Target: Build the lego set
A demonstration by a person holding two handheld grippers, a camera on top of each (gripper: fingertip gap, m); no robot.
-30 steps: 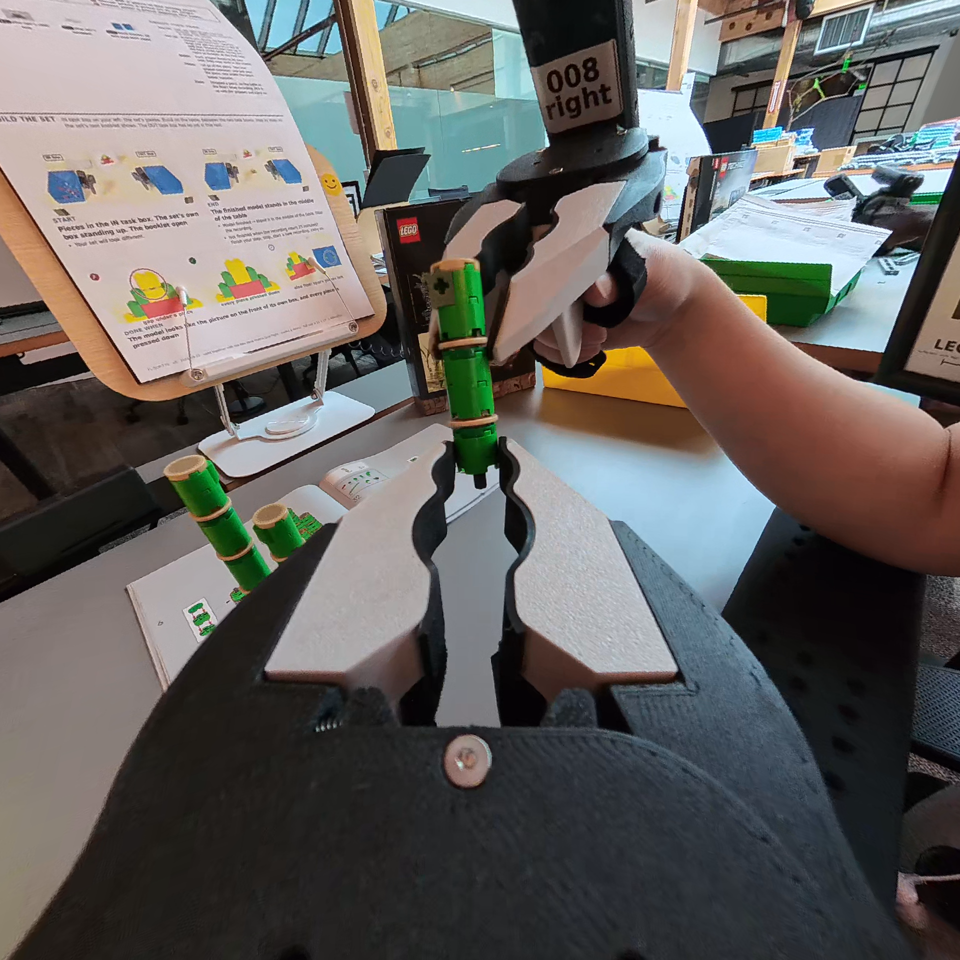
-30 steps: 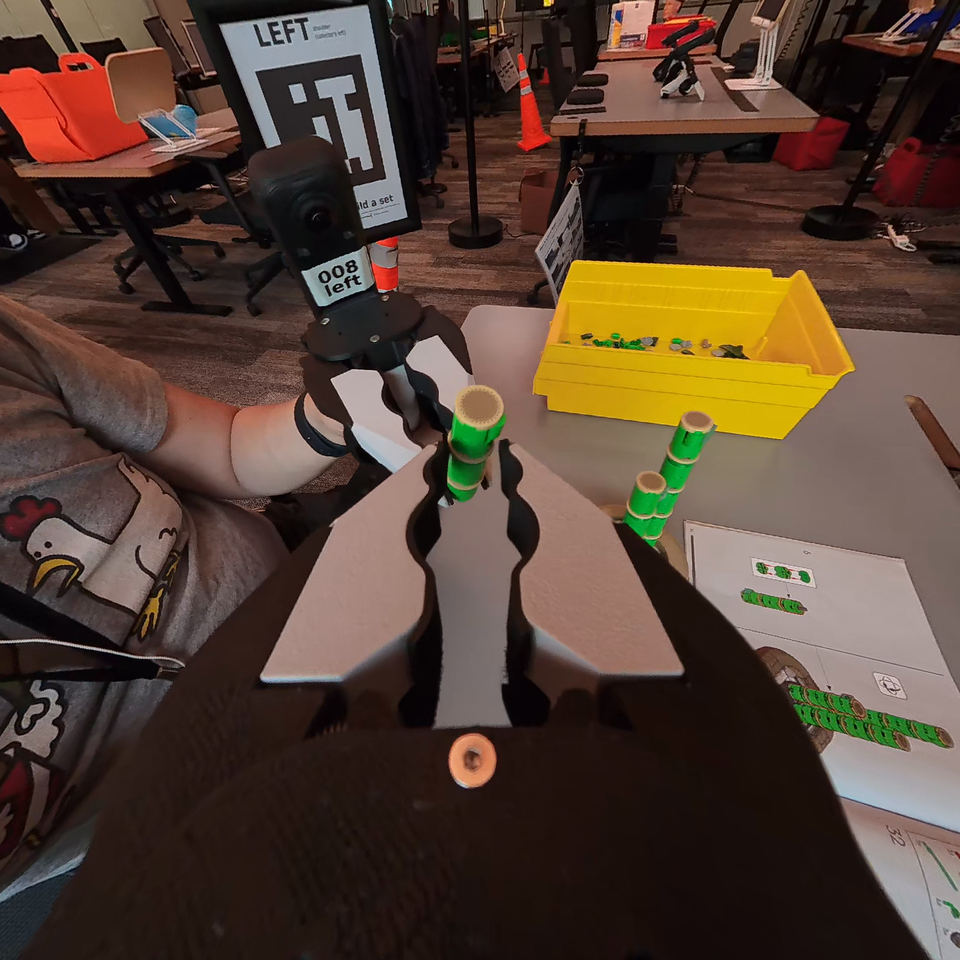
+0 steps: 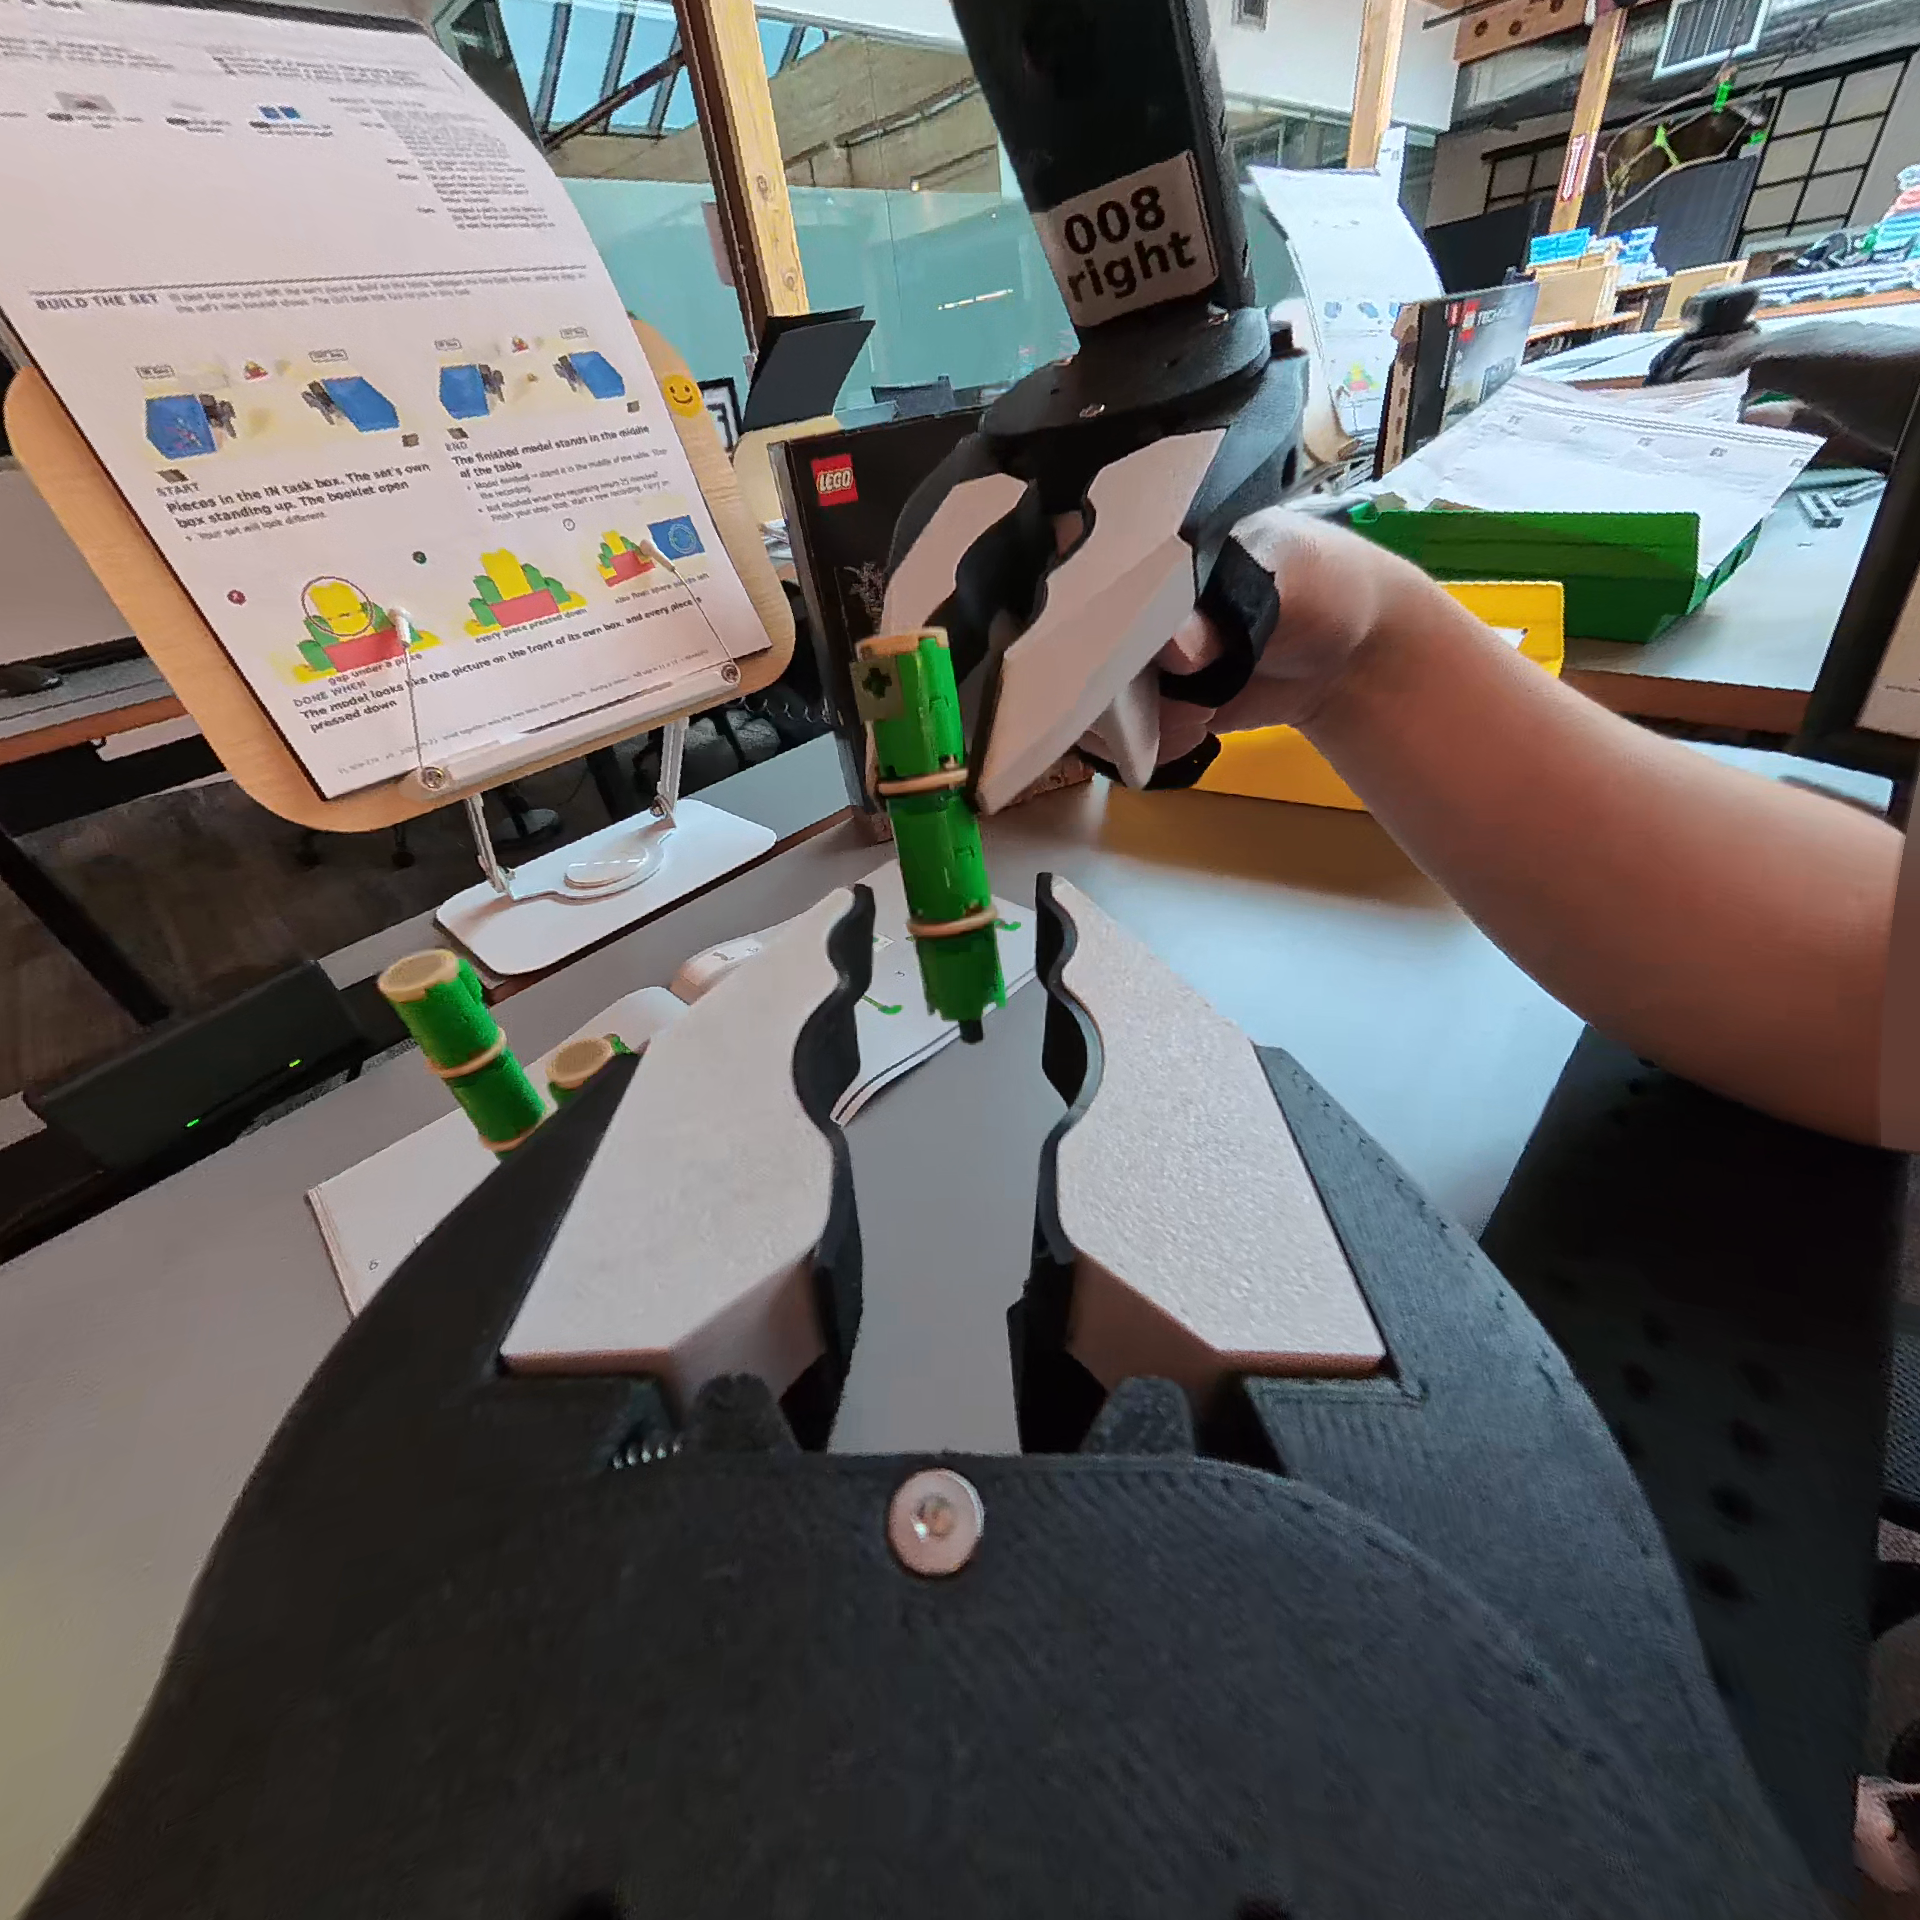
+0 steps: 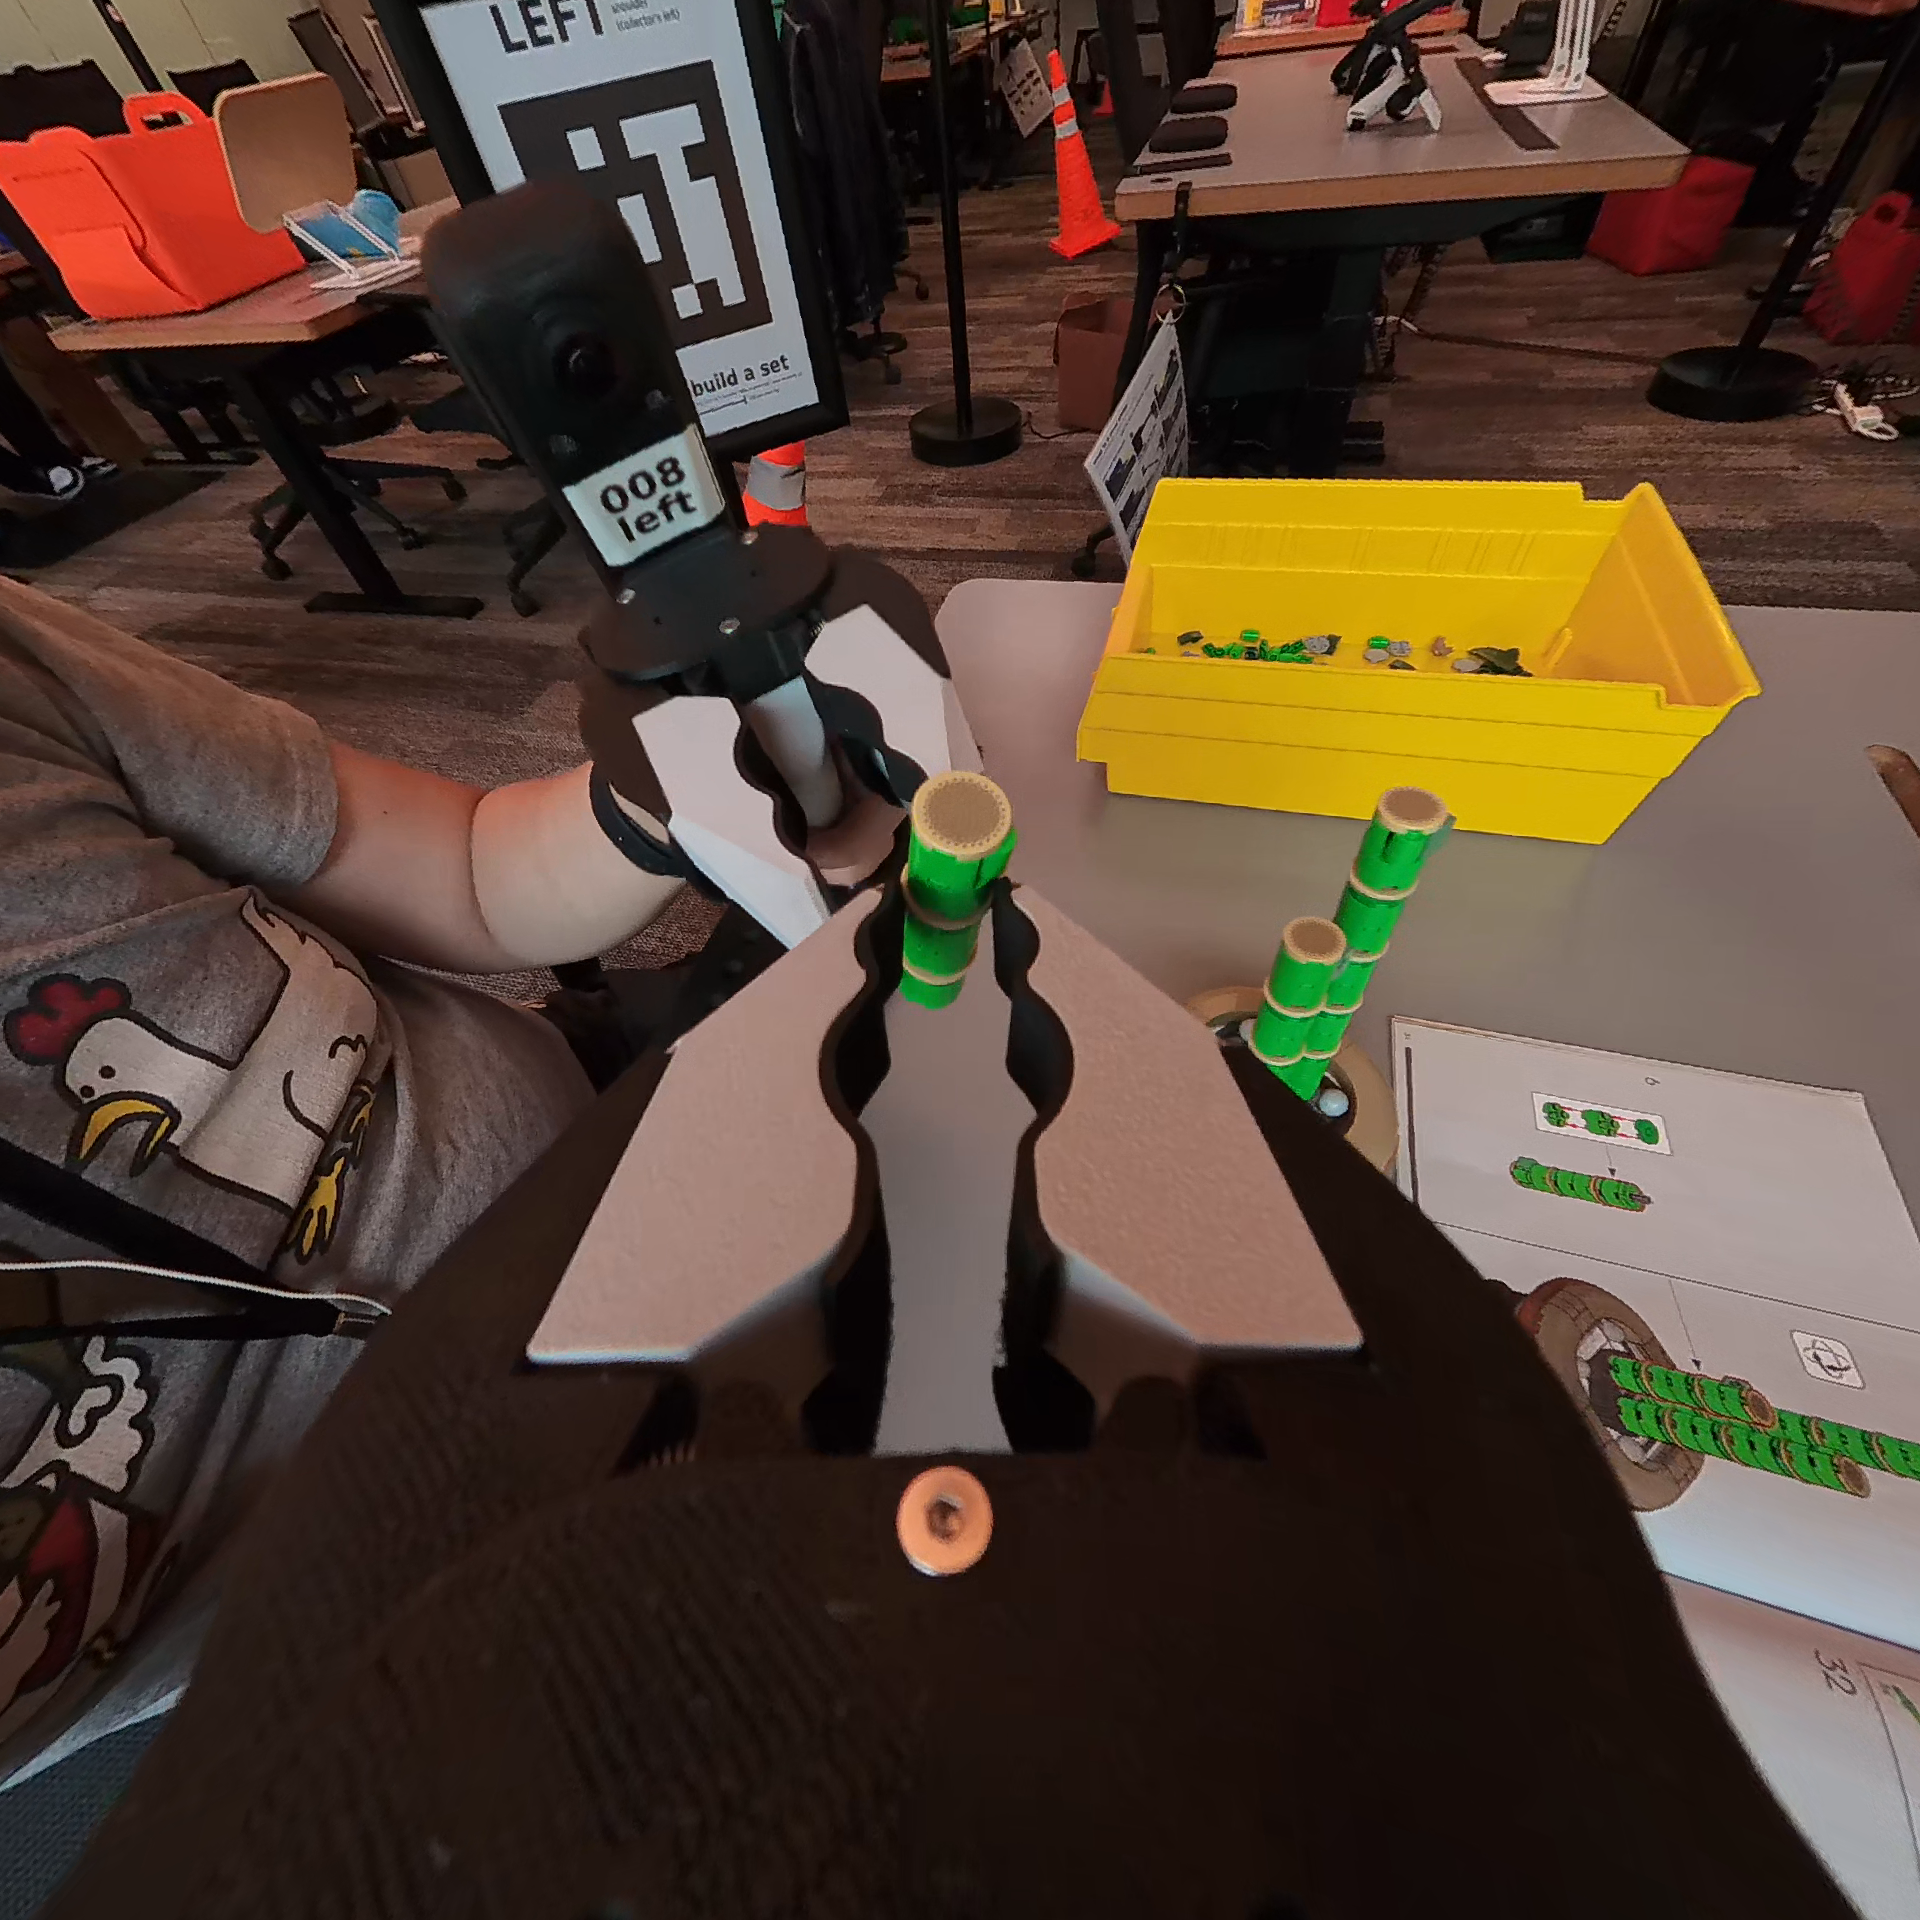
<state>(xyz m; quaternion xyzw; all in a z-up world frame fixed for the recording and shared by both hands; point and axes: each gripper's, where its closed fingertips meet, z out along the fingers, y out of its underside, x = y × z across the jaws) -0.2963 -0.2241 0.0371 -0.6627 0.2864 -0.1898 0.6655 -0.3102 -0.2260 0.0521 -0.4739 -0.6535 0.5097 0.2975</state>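
Timber posts [image 3: 743, 156] rose before big windows [image 3: 613, 73] letting daylight in. Grey tables [image 4: 1403, 135] stood on wood-look flooring [image 4: 1039, 520], 2 orange cones [image 4: 1075, 177] beyond, an orange bag [image 4: 135, 218] far left.

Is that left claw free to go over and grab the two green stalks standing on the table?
Probably yes. The left claw is open and holds nothing, since the right claw alone grips the loose green stalk. The standing stalks sit just off to its side, with nothing between.
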